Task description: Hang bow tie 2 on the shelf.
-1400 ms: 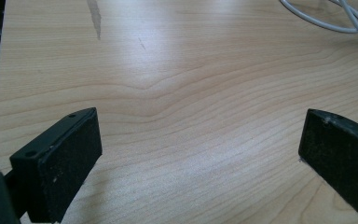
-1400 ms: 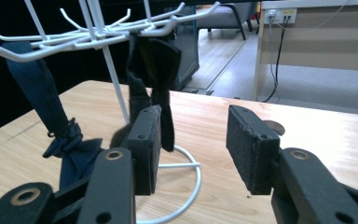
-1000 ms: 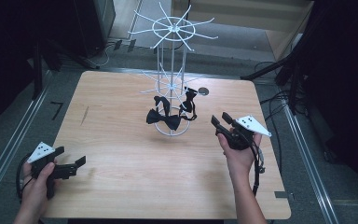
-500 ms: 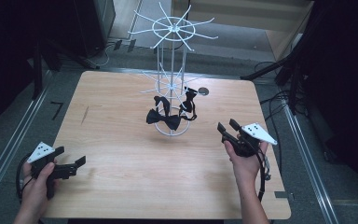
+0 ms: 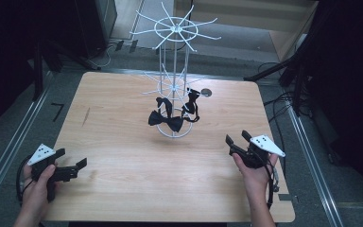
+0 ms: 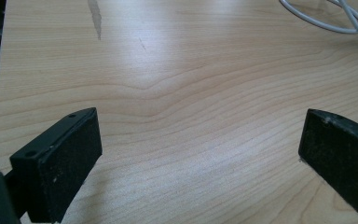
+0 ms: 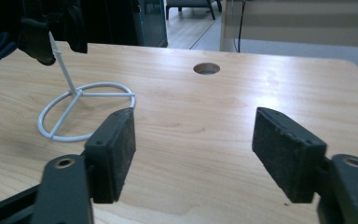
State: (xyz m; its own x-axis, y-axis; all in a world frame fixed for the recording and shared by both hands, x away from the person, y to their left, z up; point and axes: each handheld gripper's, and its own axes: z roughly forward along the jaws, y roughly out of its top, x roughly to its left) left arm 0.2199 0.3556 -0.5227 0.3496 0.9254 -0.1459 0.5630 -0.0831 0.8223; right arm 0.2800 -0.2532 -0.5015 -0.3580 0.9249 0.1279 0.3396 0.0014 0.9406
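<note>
Resting low over the near left corner of the wooden desk (image 5: 123, 189), the left tongs (image 5: 78, 166) sit in the person's left hand (image 5: 38, 182) with their jaws spread wide and nothing between them; the left gripper view shows both black pads (image 6: 70, 154) above bare wood grain, with a bit of the white wire base ring at the far top right. At the near right part of the desk, the right tongs (image 5: 236, 142) are held in the right hand (image 5: 253, 172), grey three-cornered plate on top, pointing toward the middle of the desk. Their jaws have just been opening and stand apart with nothing between them, as the right gripper view shows, where the pads (image 7: 116, 149) frame empty desk surface and a round cable hole (image 7: 206, 68) farther back. A white wire display stand (image 5: 175, 85) rises from the middle of the desk on a ring base, with spoked hoops at two heights. A black bow tie (image 5: 165, 122) hangs low on the stand just above the base ring, and a second dark bow tie (image 5: 190, 106) hangs beside it to the right, from the lower hoop. Both tongs are well apart from the stand and the bow ties. In the right gripper view the stand's base ring (image 7: 86, 112) lies to the left of the jaws, a dark cloth shape above it at the top edge.
</note>
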